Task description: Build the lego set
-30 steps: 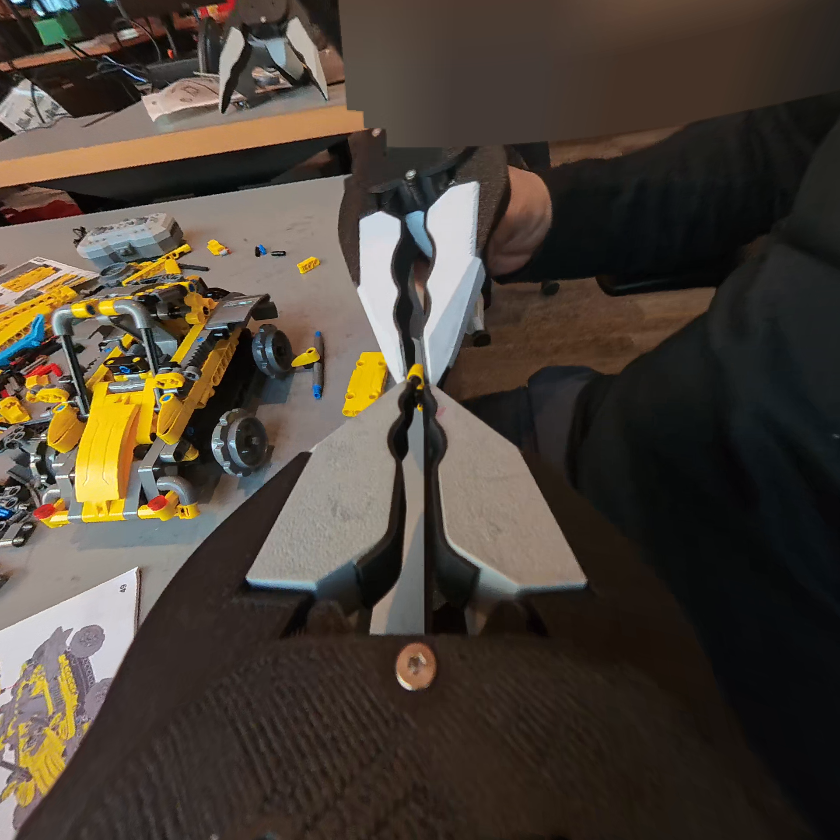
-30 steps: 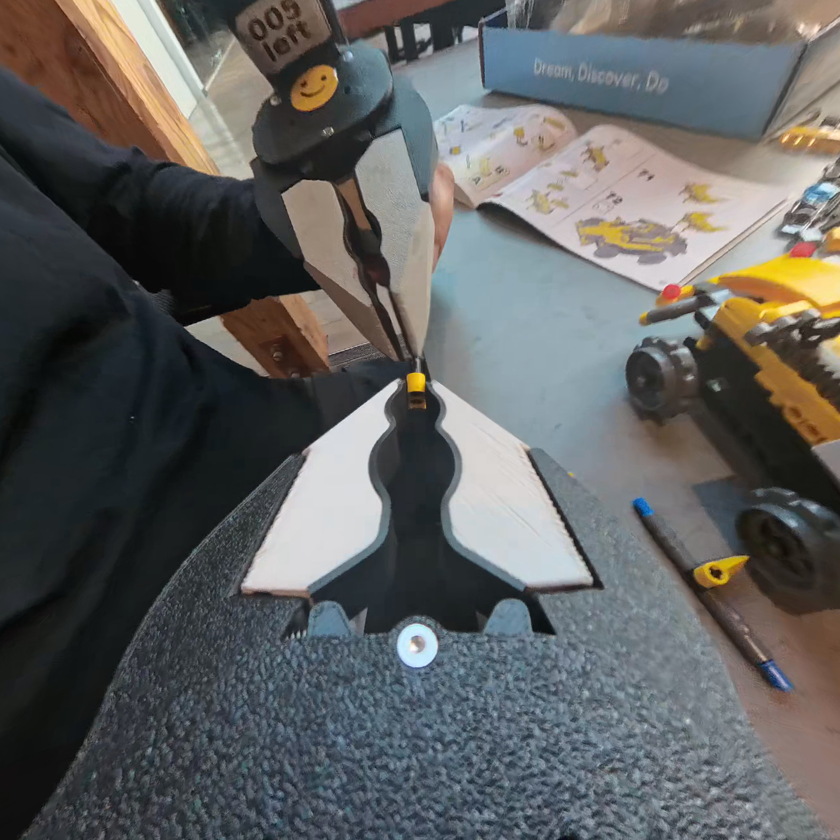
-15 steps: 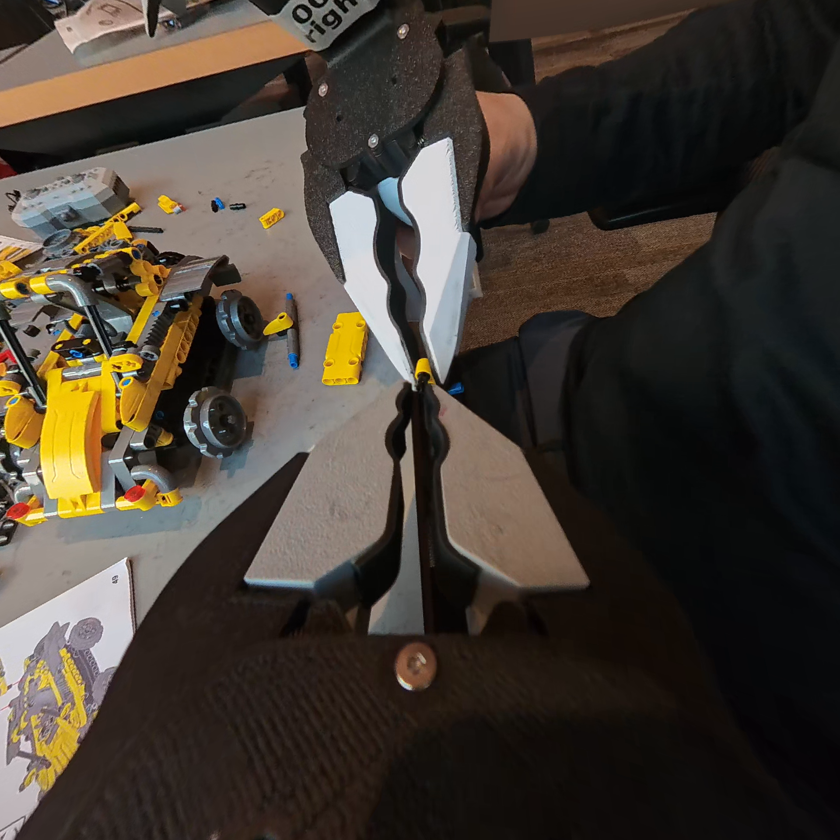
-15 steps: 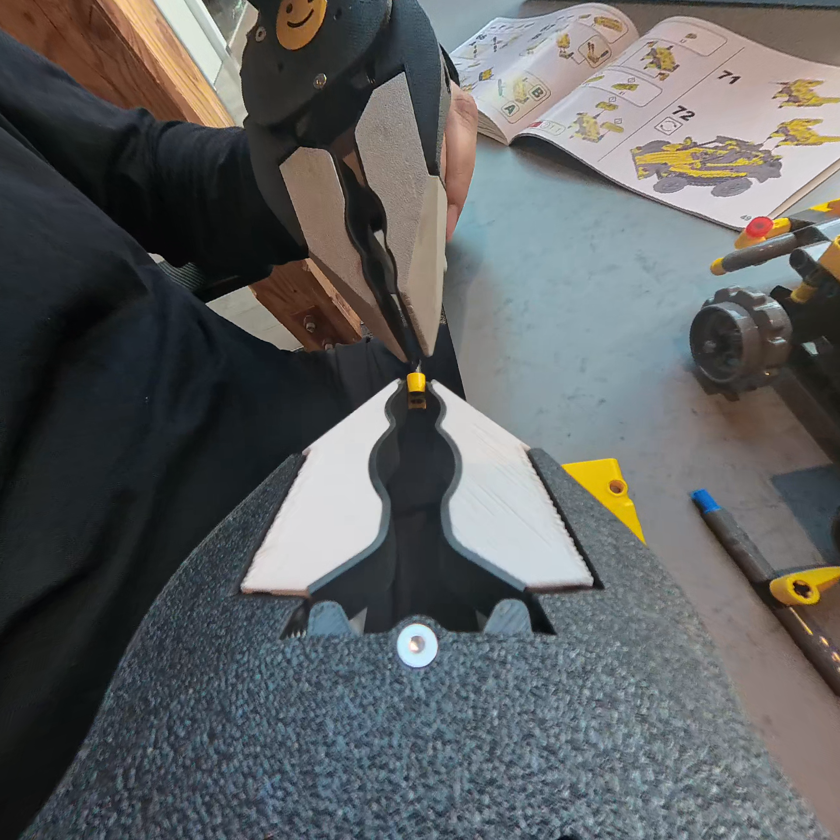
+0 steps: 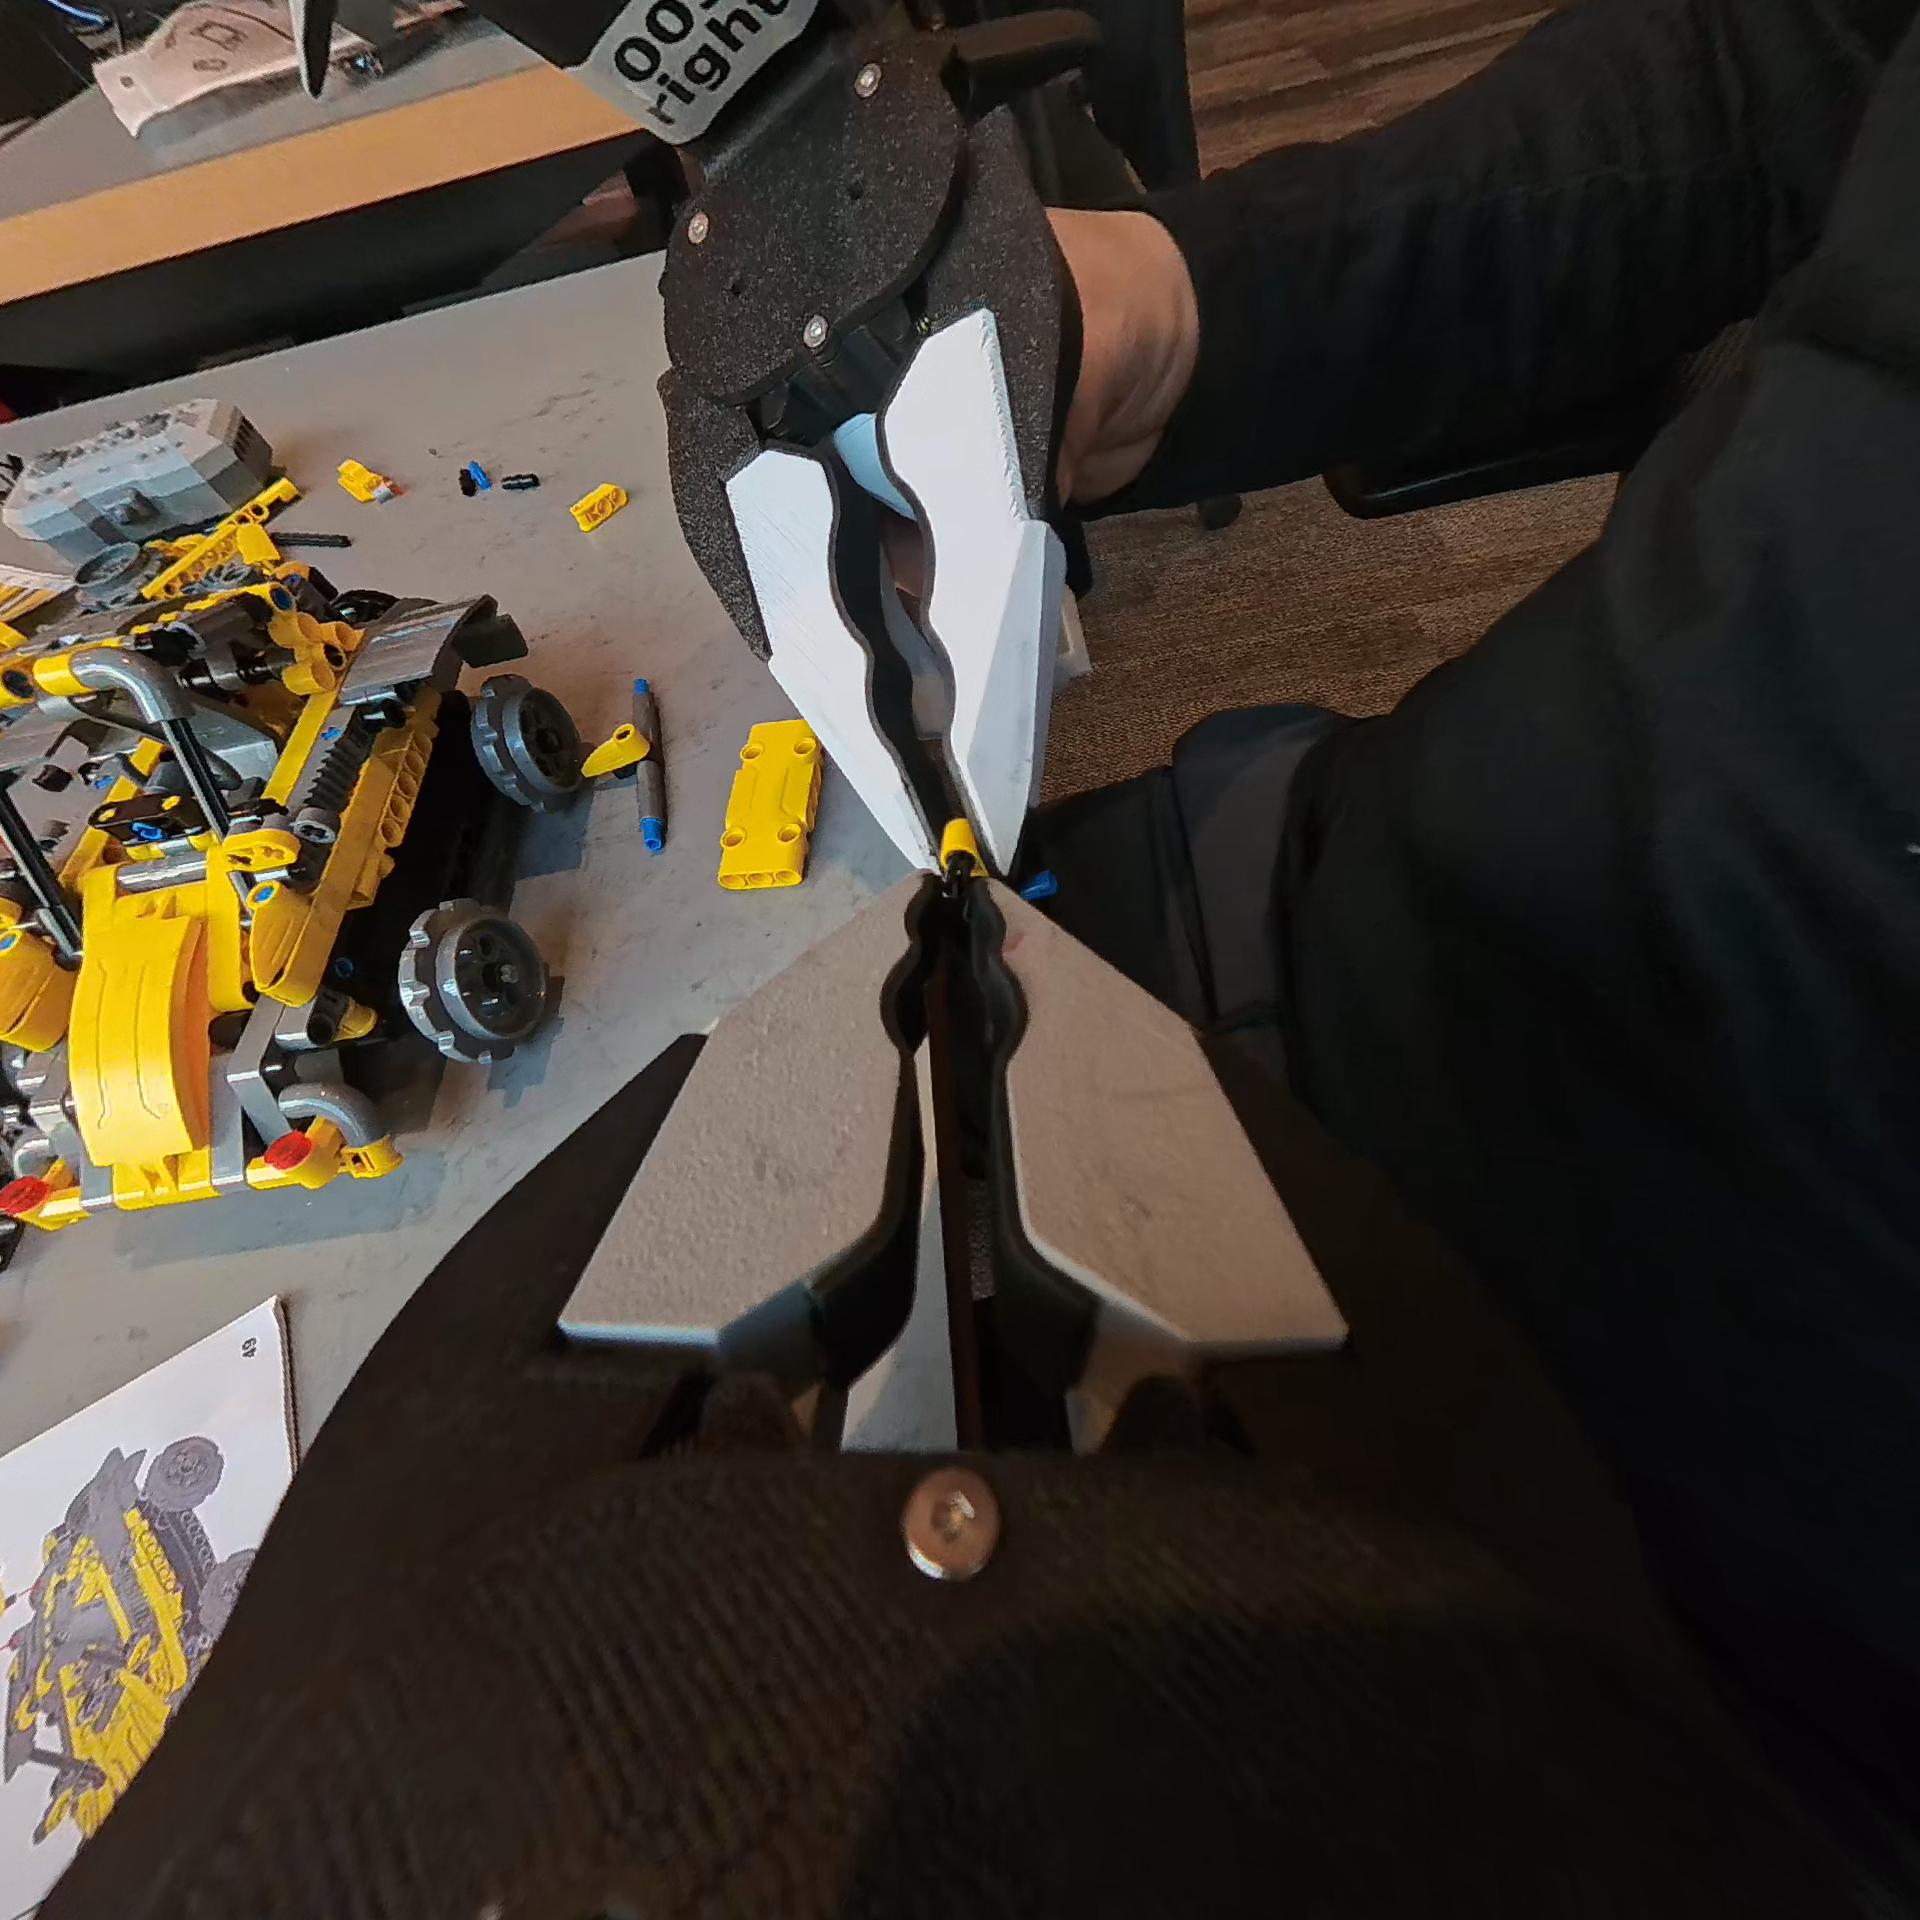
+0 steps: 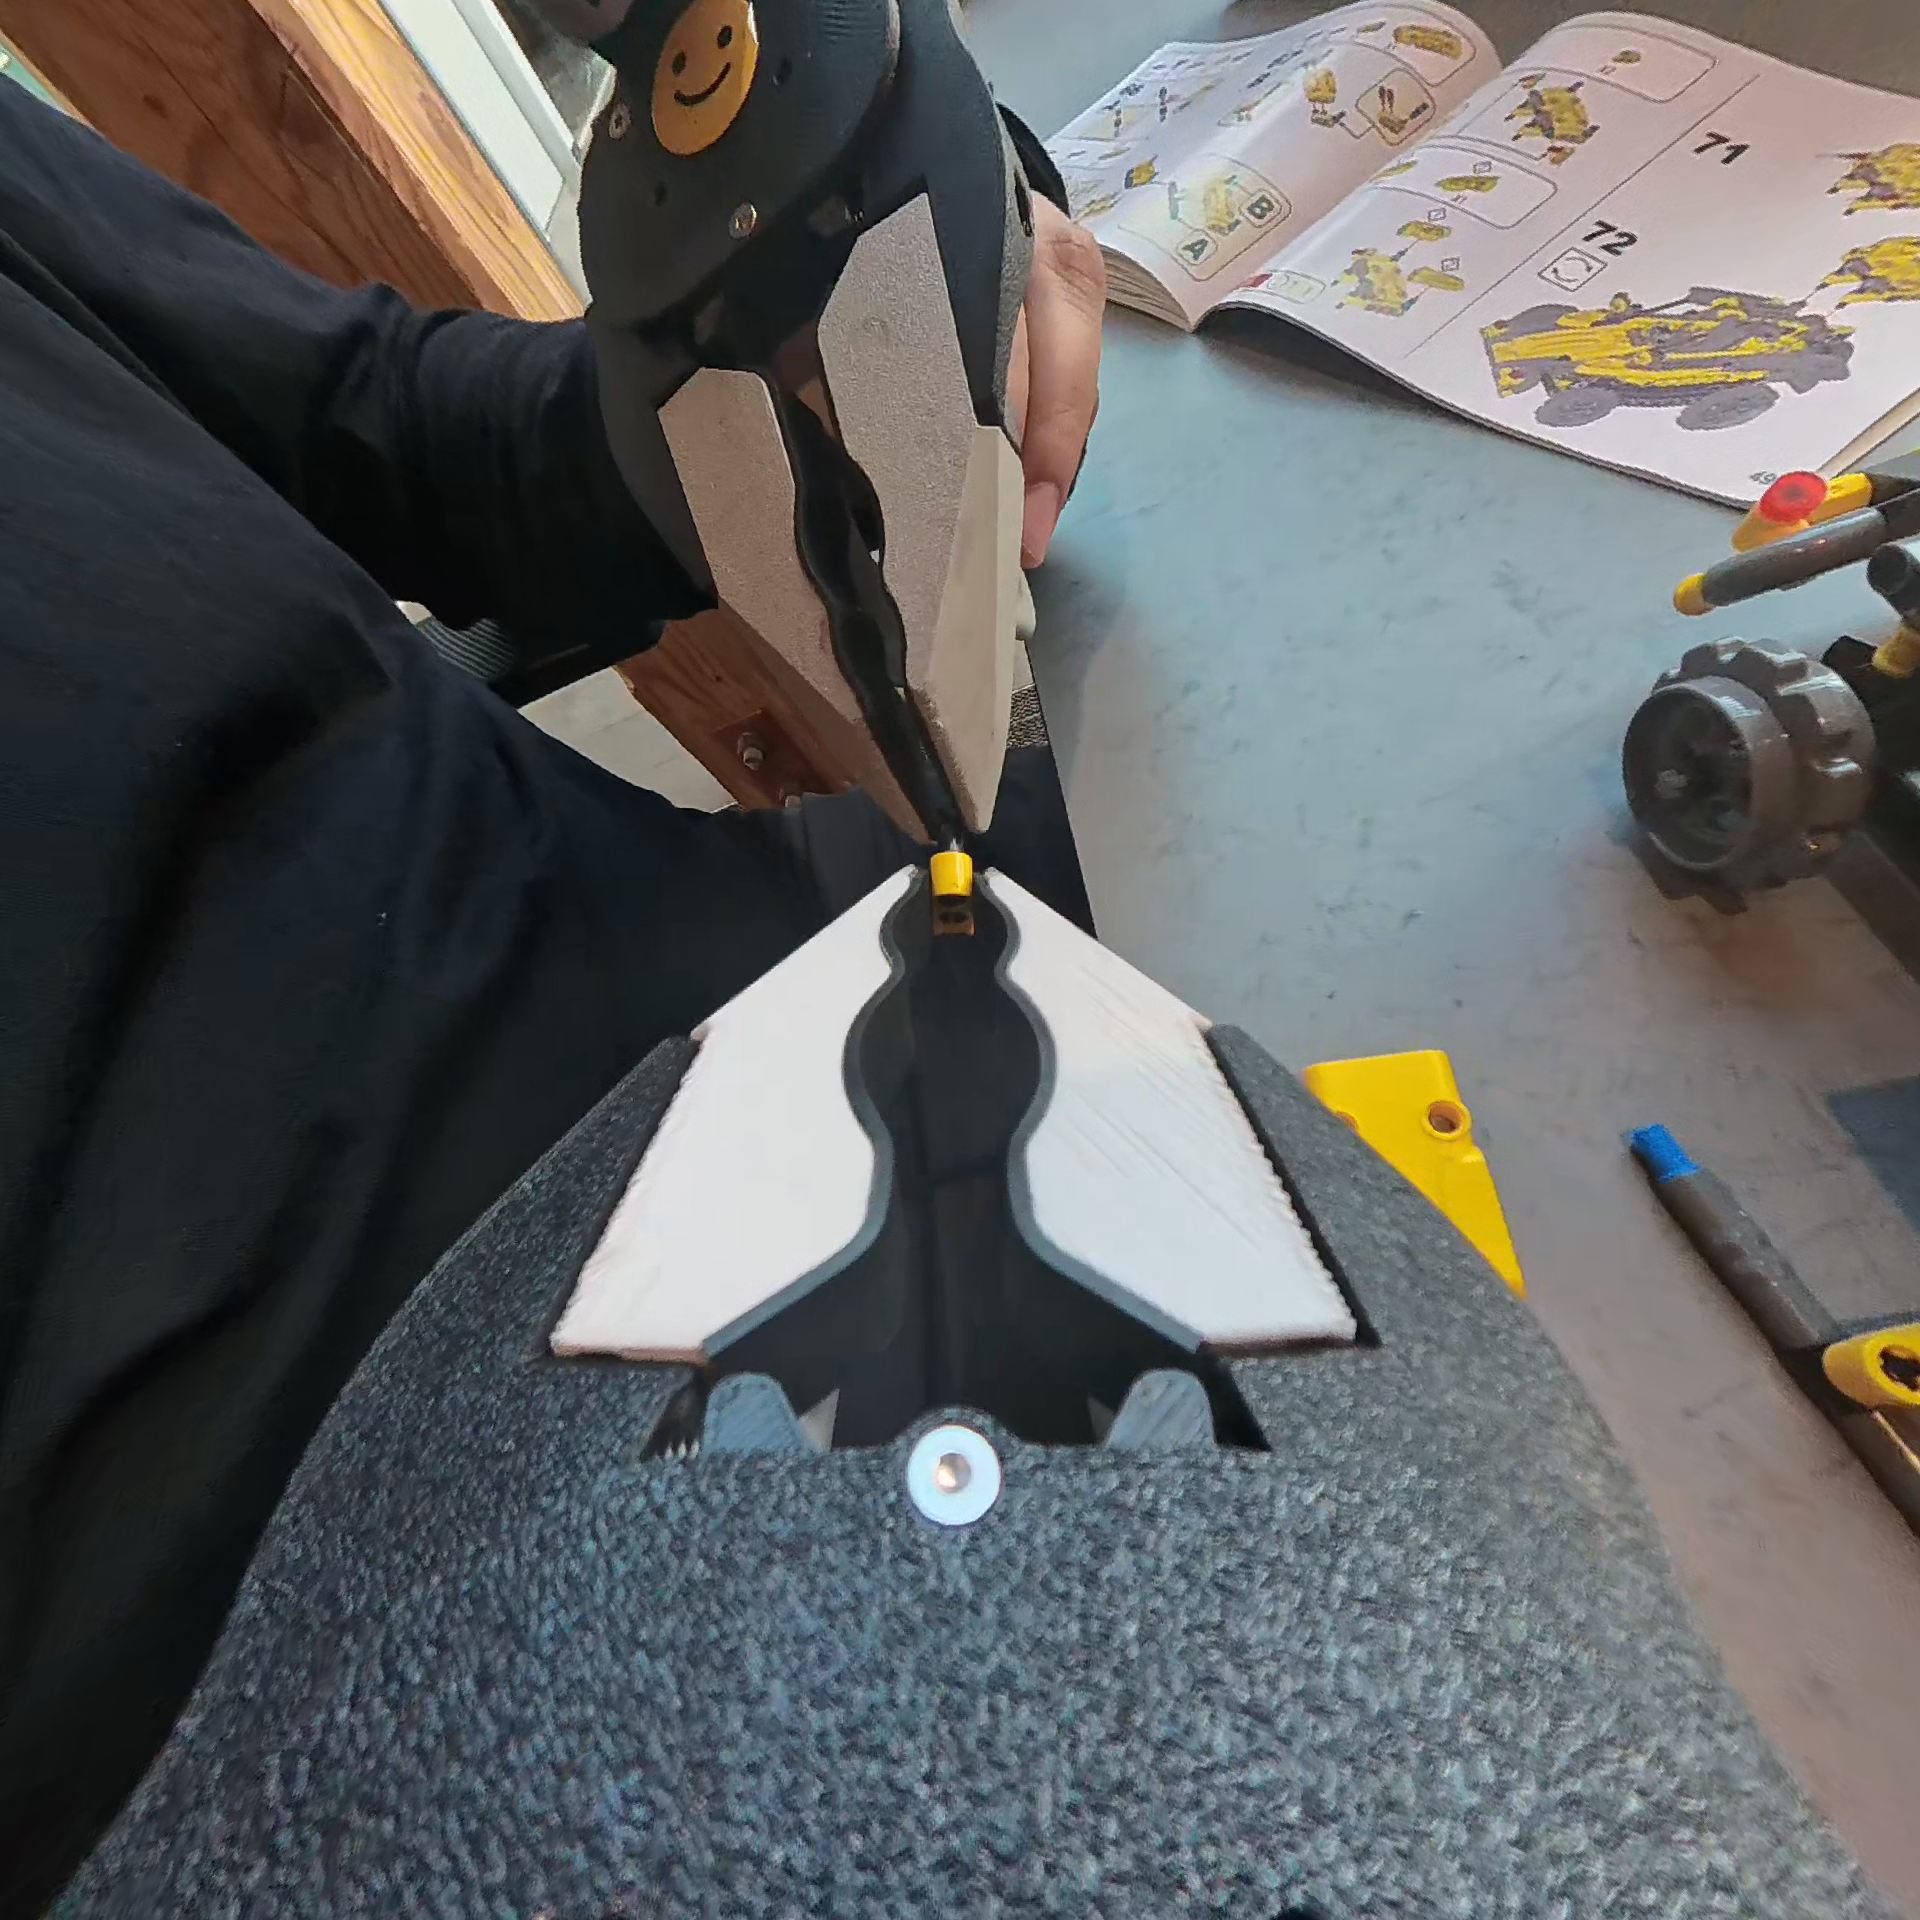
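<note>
Meeting tip to tip just off the table's near edge (image 5: 582, 312), both tongs are closed: the right gripper (image 6: 951, 883) pinches a small yellow bush (image 6: 950, 875), the left gripper (image 5: 961, 894) a thin dark axle (image 5: 954, 1195) entering it. A yellow panel (image 5: 771, 802) and the yellow model vehicle (image 5: 197, 894) lie left on the table.

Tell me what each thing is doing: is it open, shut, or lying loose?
left hand-held gripper, shut on thin black axle
right hand-held gripper, shut on small yellow bush
instruction booklet, open, lying flat
yellow toy vehicle, partly built, upright
yellow panel, loose, lying flat
</note>
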Demonstrator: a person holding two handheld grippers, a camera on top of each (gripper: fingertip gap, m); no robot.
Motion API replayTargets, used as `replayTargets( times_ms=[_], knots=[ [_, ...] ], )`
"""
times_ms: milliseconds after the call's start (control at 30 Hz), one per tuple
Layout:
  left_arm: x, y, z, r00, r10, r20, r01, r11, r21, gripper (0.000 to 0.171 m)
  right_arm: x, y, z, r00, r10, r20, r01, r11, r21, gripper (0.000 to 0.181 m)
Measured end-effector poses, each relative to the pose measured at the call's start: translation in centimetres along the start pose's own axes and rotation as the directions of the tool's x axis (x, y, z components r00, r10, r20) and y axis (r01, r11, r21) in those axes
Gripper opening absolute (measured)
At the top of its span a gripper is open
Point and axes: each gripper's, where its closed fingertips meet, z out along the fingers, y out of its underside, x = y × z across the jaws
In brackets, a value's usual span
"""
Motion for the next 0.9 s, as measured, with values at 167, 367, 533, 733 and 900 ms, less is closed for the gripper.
replayTargets(
  times_ms=[167,367,533,733,900],
  knots=[
    [0.1,0.1,0.0,1.0,0.028,0.004,-0.028,1.0,-0.008,0.0,-0.1,0.1,0.1,1.0,0.003,0.006,-0.003,1.0,-0.005,0.007],
    [-0.1,1.0,0.6,0.999,0.031,0.044,-0.028,0.997,-0.065,0.0,0.6,0.8,0.3,0.998,-0.022,-0.052,0.019,0.998,-0.056,0.007],
    [-0.5,1.0,0.8,0.995,0.042,0.09,-0.036,0.997,-0.07,0.0,0.9,0.8,0.2,0.997,-0.027,-0.077,0.022,0.998,-0.06,0.007],
    [-0.6,1.2,0.9,0.995,0.038,0.096,-0.03,0.996,-0.086,0.0,1.2,0.9,0.3,0.995,-0.026,-0.094,0.019,0.997,-0.071,0.007],
    [-0.7,1.3,1.0,0.994,0.042,0.099,-0.033,0.995,-0.098,0.0,1.3,1.1,0.4,0.994,-0.031,-0.106,0.022,0.996,-0.082,0.007]
  ],
)
